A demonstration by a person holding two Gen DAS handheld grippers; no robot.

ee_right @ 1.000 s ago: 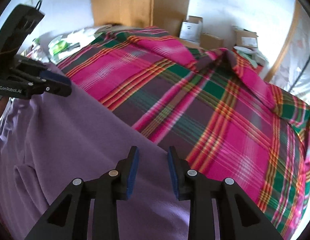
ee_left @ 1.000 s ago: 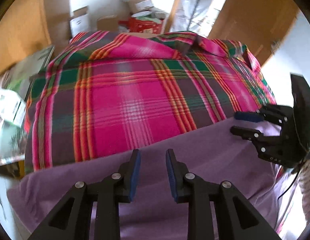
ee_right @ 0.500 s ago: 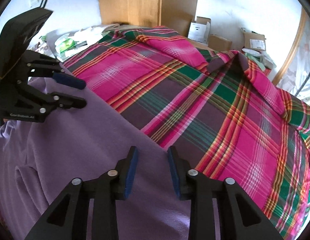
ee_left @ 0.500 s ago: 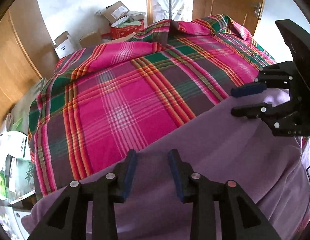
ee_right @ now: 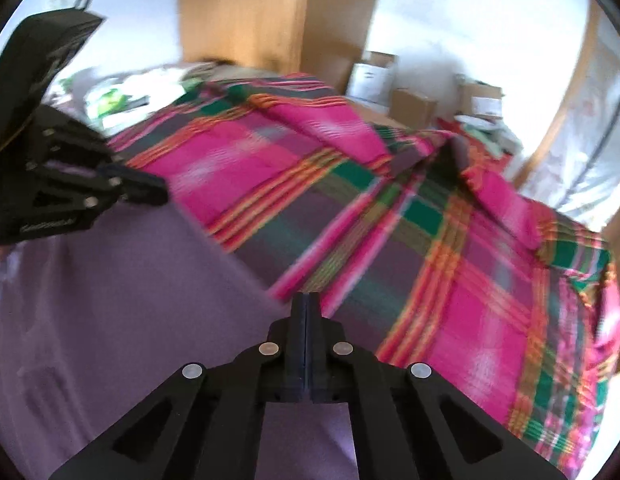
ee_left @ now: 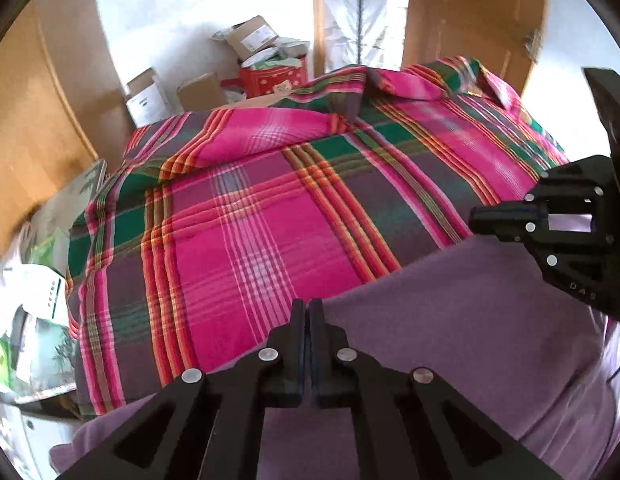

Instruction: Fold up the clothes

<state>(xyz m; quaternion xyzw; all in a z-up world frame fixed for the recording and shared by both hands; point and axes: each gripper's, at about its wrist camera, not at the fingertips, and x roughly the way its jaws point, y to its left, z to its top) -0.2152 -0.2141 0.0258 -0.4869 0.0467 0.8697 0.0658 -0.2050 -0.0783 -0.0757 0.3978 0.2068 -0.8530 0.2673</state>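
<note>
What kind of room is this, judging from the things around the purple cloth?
Probably a bedroom at home: a plaid bedspread covers what looks like a bed, a wooden door stands behind it, and cardboard boxes are piled by the wall.

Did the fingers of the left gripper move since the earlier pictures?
Yes. The left gripper has closed: its fingers, apart before, now meet over the far edge of the purple garment where it borders the plaid cloth.

Home bedroom: plaid bedspread (ee_left: 270,216), wooden wardrobe (ee_right: 246,16), cardboard boxes (ee_left: 150,98) against wall.
</note>
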